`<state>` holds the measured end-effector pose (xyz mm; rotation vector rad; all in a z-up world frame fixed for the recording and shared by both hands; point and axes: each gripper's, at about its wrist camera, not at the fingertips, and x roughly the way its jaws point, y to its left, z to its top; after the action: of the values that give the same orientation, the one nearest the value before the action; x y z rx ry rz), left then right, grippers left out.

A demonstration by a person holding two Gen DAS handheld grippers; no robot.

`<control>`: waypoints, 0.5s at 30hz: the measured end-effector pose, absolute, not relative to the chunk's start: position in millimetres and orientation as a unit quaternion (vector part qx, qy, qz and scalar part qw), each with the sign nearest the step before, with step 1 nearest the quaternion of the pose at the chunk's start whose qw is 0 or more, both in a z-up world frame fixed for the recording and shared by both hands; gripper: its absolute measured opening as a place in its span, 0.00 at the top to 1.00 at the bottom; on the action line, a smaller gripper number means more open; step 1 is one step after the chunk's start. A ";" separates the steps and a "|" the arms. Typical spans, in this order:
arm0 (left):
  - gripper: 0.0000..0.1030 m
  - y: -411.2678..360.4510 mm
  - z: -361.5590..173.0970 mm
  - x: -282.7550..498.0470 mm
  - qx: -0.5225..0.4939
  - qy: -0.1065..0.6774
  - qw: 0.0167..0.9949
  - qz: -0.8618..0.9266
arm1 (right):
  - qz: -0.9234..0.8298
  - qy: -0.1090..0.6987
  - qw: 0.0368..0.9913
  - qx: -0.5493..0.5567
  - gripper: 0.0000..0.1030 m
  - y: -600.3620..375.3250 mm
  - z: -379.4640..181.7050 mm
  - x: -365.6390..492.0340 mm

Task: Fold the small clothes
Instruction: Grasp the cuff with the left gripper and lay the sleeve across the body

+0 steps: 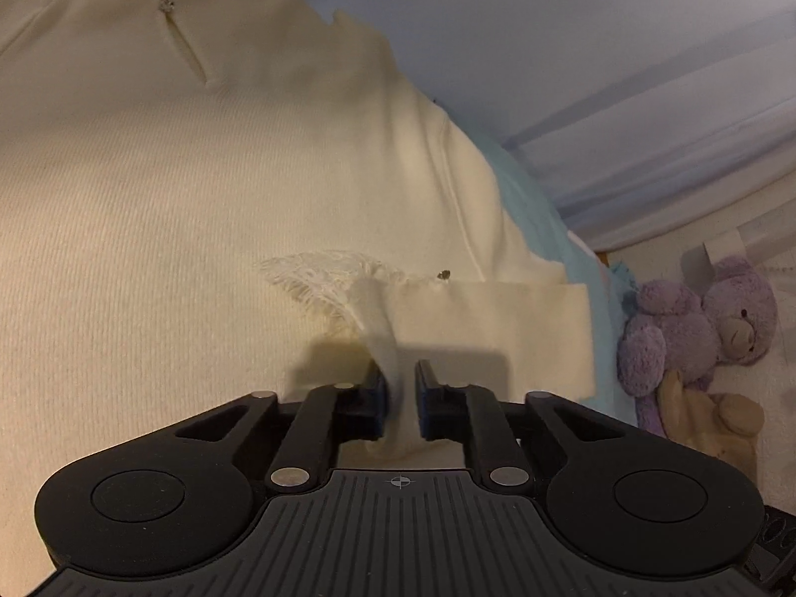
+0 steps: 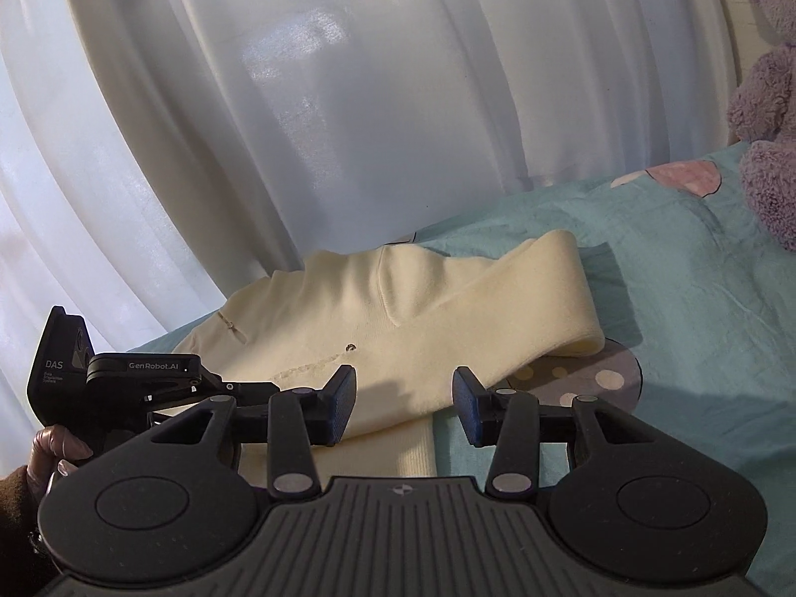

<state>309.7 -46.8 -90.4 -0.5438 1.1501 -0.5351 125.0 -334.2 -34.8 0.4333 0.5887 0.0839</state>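
The cream sweater [image 2: 398, 328] is lying spread on the teal bedsheet [image 2: 671, 308], occupying the centre of the right wrist view, with one sleeve [image 2: 542, 308] folded across the body and running toward 2 o'clock. In the left wrist view the same sweater [image 1: 199, 199] is filling the frame from 9 to 12 o'clock, its neck slit and small button sitting near 11 o'clock. The left gripper [image 1: 400, 398] is sitting low over the garment with its blue pads drawn close together, and a thin white strip of fabric [image 1: 383, 343] is passing between them; the strip is lying against the left-hand pad, but a slim gap is showing at the other pad, so a firm clamp cannot be confirmed. A frayed white patch [image 1: 318, 273] is showing just beyond the fingertips at 12 o'clock. The right gripper [image 2: 404, 403] is hovering with its jaws standing wide apart, holding nothing, directly over the lower edge of the sweater. The left gripper's body [image 2: 124, 388] is appearing at 9 o'clock in the right wrist view, gripped by a hand [image 2: 52, 452]. A purple plush bear [image 1: 706, 318] is resting at 3 o'clock beside the bed, and white sheer curtains [image 2: 298, 99] are hanging behind the bed from 10 to 1 o'clock.
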 end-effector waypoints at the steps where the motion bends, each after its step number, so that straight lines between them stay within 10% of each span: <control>1: 0.94 -48.3 -86.6 310.0 -0.243 0.525 0.777 -0.248 | 0.039 0.288 0.933 0.213 0.59 -335.4 -34.9 125.0; 15: 0.94 24.1 -34.7 326.4 -0.106 0.421 0.890 -0.143 | 0.014 0.312 0.930 0.193 0.59 -343.2 -42.3 159.5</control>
<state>326.4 24.1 -34.7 -0.2201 0.8739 -0.2972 159.5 -343.2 -42.3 0.3949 0.6398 0.0291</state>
